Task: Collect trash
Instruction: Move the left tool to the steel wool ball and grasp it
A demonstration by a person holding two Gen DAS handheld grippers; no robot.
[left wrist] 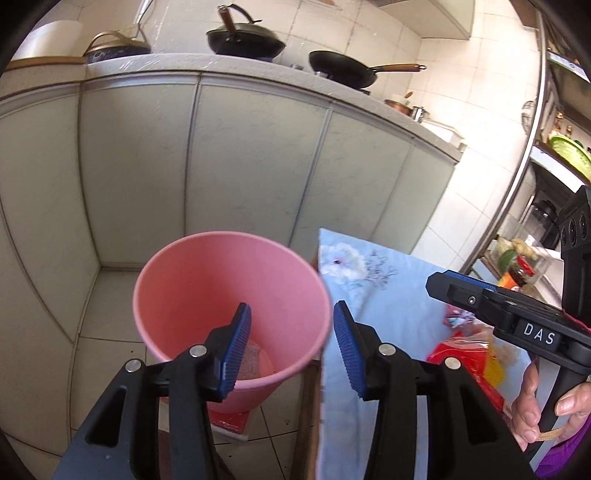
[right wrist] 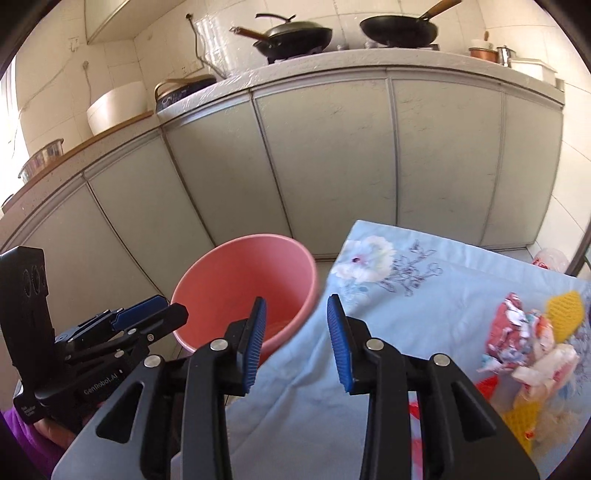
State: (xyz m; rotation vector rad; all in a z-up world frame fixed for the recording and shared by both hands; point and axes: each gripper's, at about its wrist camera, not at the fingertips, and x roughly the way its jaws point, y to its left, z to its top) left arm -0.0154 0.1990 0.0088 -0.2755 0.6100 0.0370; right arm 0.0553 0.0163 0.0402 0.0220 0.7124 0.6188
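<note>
Two pairs of tongs hang over the edge of a cloth-covered table, and neither has hold of anything. The left tongs (left wrist: 291,350) stand well apart, their blue ribbed pads (left wrist: 236,350) bare, one pad over the mouth of the pink bin (left wrist: 207,266) and the other over the cloth's edge. The right tongs (right wrist: 296,341) gape somewhat narrower, also empty, with the bin's rim behind the left pad and light blue cloth behind the right.

In the left wrist view the right tongs come in from the right side, with a hand (left wrist: 532,406) wrapped on the grip below them. In the right wrist view the left tongs show at the left, beside the bin.

The bin stands on the tiled floor (left wrist: 107,354), just beside the table edge, with a greyish scrap (left wrist: 251,363) lying at its bottom. It sits on or against a red and white flat thing (left wrist: 232,424); which, I cannot tell.

The floral cloth (right wrist: 424,295) covers the table. The trash (right wrist: 524,343), a heap of crumpled wrappers in red, white and yellow, lies on the cloth to the right, well apart from the bin.

Behind stand pale cabinet doors (right wrist: 325,166) under a counter carrying two dark pans (right wrist: 295,33).
</note>
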